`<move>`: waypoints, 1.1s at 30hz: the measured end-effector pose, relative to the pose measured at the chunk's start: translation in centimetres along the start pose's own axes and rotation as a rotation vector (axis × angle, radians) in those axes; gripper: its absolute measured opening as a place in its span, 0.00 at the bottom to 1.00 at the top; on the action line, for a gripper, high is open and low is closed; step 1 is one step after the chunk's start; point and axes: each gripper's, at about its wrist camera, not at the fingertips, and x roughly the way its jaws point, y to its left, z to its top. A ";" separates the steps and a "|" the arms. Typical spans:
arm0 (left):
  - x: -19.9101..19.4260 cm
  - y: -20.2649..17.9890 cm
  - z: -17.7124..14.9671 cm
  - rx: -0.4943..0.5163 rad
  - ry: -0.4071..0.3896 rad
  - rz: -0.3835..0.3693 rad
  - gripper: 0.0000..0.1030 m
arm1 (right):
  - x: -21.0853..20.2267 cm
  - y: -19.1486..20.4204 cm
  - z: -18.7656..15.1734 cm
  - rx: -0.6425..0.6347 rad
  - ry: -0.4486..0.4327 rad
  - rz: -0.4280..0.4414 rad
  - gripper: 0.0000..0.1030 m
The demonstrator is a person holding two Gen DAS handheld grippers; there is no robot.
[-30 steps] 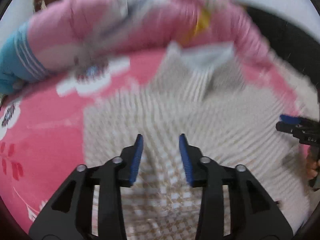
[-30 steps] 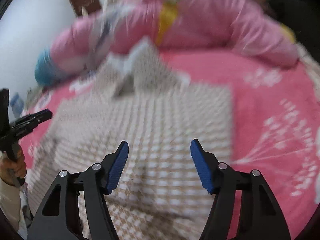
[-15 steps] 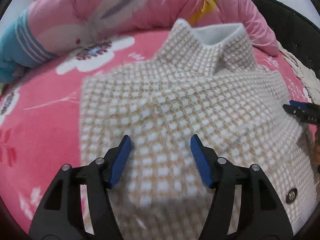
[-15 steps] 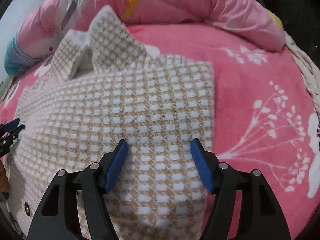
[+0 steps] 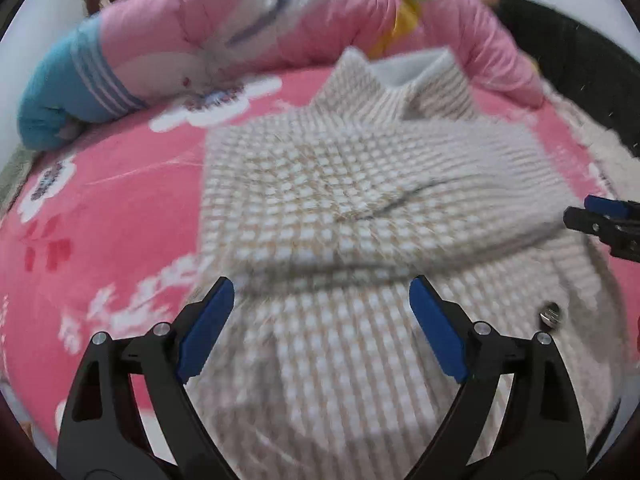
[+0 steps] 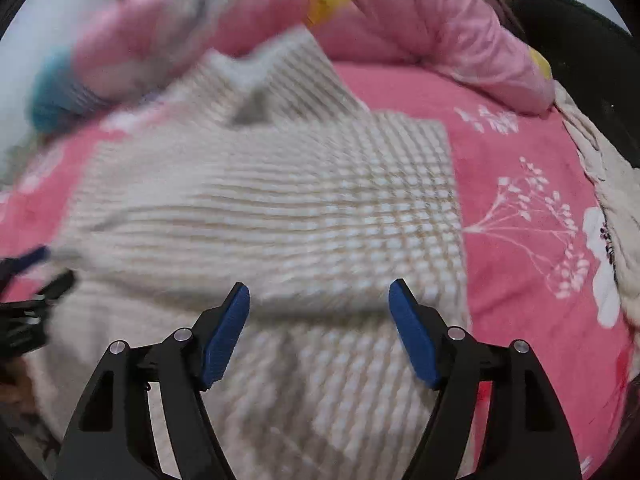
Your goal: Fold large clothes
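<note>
Your checked jacket (image 5: 360, 208) lies flat on the pink flowered sheet (image 5: 112, 208), its collar (image 5: 400, 80) standing up at the far end and a folded layer making a ridge across its middle. A metal button (image 5: 550, 312) shows near the jacket's right edge. Your left gripper (image 5: 320, 320) hangs over the near half of the jacket, jaws wide apart and holding nothing; your right gripper (image 6: 320, 320) does the same, with the sheet bare just right of the jacket. Beyond the collar a rolled pink quilt (image 5: 280, 32) with a blue end (image 5: 60, 92) blocks the far side. A cream blanket (image 6: 600, 168) lies past the sheet's right edge.
</note>
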 end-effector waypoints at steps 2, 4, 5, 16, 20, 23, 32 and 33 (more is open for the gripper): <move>-2.7 -0.3 -2.0 0.018 -0.021 0.016 0.84 | -3.0 1.3 -3.1 -0.019 -0.039 0.017 0.78; -4.3 -0.8 -4.0 0.024 -0.017 0.011 0.84 | -4.6 2.5 -6.9 -0.013 -0.043 0.043 0.81; -4.9 -1.1 -5.0 0.025 -0.011 0.006 0.86 | -5.1 2.9 -8.4 -0.006 -0.040 0.052 0.82; -3.9 -3.6 -14.0 -0.029 0.050 0.079 0.92 | -2.0 4.2 -15.4 0.015 0.038 -0.078 0.94; -4.2 -3.6 -14.4 -0.049 0.047 0.092 0.93 | -2.1 3.4 -15.6 0.061 0.029 -0.023 0.94; -4.5 -3.3 -14.8 -0.072 0.048 0.086 0.93 | -2.3 3.3 -16.4 0.060 0.018 -0.014 0.94; -4.1 -2.6 -14.3 -0.108 0.103 0.078 0.93 | -1.5 3.5 -15.0 0.074 0.123 -0.024 0.94; -3.8 -2.5 -13.9 -0.109 0.107 0.078 0.93 | -1.5 3.4 -14.9 0.076 0.127 -0.025 0.94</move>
